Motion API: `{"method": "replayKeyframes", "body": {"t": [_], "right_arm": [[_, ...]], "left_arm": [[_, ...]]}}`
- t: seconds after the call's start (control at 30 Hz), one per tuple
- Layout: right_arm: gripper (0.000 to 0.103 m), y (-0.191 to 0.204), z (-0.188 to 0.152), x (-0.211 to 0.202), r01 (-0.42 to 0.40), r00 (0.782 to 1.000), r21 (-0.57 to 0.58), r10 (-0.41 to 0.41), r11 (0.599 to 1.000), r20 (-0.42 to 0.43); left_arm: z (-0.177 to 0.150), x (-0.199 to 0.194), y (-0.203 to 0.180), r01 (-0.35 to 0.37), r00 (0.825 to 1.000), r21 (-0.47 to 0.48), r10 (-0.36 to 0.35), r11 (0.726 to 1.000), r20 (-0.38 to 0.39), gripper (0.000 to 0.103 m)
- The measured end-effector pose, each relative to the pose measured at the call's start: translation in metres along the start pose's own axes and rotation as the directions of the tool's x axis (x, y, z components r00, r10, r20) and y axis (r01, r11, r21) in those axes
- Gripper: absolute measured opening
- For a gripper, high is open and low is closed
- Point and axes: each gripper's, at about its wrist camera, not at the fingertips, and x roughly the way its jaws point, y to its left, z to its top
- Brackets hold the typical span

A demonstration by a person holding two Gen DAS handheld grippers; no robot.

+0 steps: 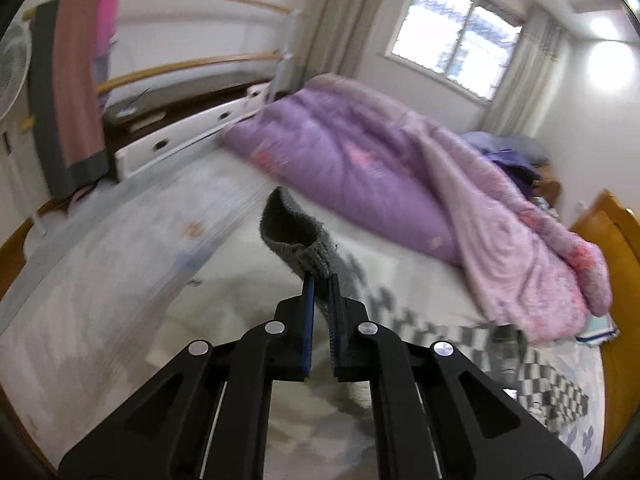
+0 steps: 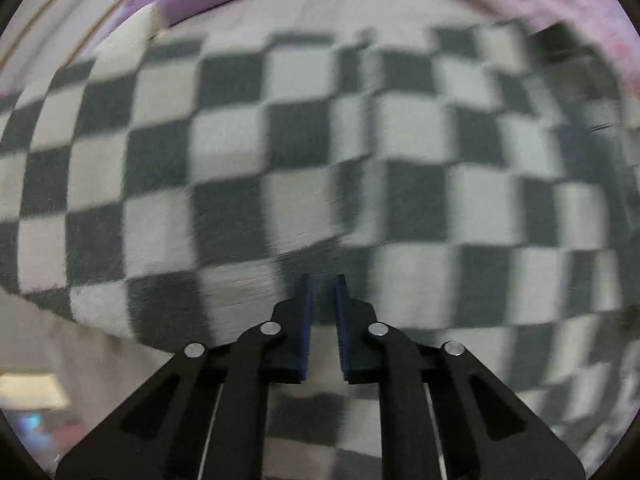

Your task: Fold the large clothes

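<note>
Left claw (image 1: 320,280): clamped on a grey ribbed edge of the checkered garment (image 1: 296,236), which sticks up past the fingertips toward 12 o'clock as a curled flap, lifted clear of the bed.
Right claw (image 2: 323,280): jaws nearly together with a narrow gap between them; the view is blurred, and I cannot tell whether the pads press on any cloth. It points steeply down at the garment.
Checkered garment, left wrist view: from the clamped edge it trails down toward 4 o'clock and spreads over the bed in grey and white squares near the lower right rim.
Checkered garment, right wrist view (image 2: 312,140): fills almost the whole picture, with a fold or ridge running across just above the fingertips.
Bed (image 1: 120,280): pale sheet with a faint print, under the garment.
Purple quilt (image 1: 360,160): bunched along the far side of the bed, from 12 o'clock round to 3 o'clock, its pink lining turned out at the right end.
Headboard (image 1: 608,240): yellow wood, at 3 o'clock.
Hanging cloth (image 1: 72,100): brown with dark border, on a wooden rail at 10 o'clock.
Window (image 1: 456,36): bright, at 1 o'clock.
</note>
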Motion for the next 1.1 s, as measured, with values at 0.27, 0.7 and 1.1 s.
{"method": "replayKeyframes", "body": {"t": [0.27, 0.7, 1.1], "right_arm": [[0.01, -0.055, -0.004, -0.056, -0.145, 0.987, 0.049, 0.141, 0.988, 0.083], [0.013, -0.356, -0.106, -0.246, 0.035, 0.935, 0.373, -0.163, 0.927, 0.316], [0.021, -0.595, -0.2, -0.319, -0.037, 0.873, 0.74, -0.338, 0.672, 0.351]], "left_arm": [[-0.018, -0.005, -0.134, 0.16, 0.987, 0.098, -0.161, 0.982, -0.003, 0.006], [-0.164, 0.089, -0.418, 0.348, 0.928, 0.264, -0.289, 0.9, -0.236, 0.006], [-0.328, 0.19, -0.549, 0.381, 0.86, 0.412, -0.153, 0.828, -0.487, 0.006]]}}
